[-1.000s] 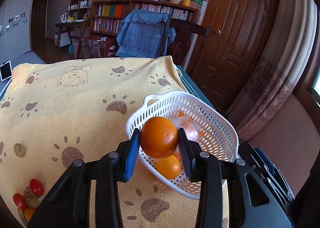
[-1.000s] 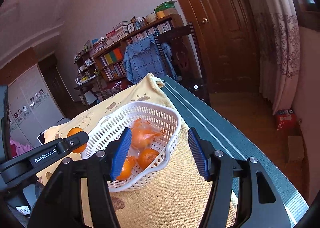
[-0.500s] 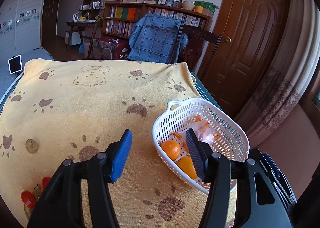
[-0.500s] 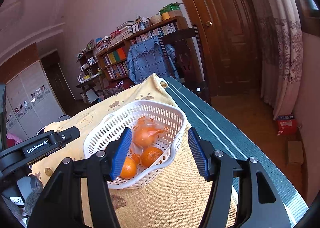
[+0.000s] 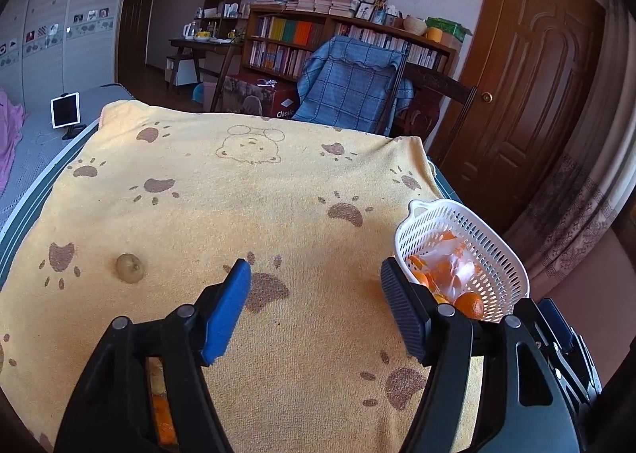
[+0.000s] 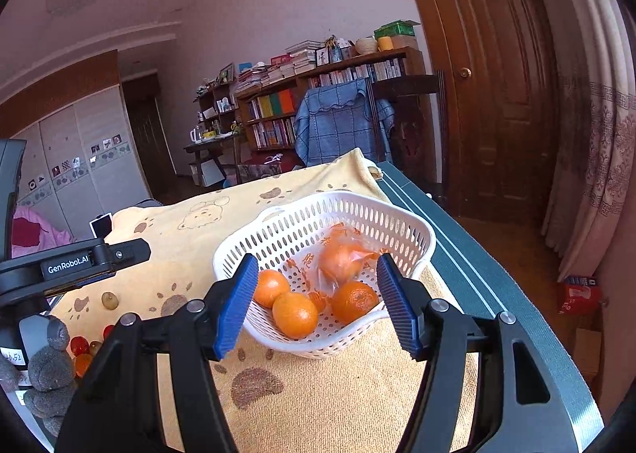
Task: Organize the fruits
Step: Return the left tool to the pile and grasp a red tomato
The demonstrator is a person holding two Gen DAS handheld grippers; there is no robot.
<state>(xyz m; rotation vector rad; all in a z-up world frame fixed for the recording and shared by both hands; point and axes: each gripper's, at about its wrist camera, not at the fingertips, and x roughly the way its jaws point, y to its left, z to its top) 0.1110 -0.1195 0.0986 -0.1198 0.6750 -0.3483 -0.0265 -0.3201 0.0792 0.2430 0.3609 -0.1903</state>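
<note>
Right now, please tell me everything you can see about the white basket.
The white basket looks like plastic, with perforated walls, a wavy rim and a handle loop at its far end. It sits upright on the yellow towel near the table's right edge. Inside lie three loose oranges and one in a clear bag. Nothing grips it.

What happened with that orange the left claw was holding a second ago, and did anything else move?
The left gripper let the orange go into the white basket; its jaws have just been opening, nothing is between them now, and it swung left over the yellow towel. Three loose oranges now lie there beside the bagged one. The right gripper stayed open and empty near the basket; the small green fruit kept its place.
</note>
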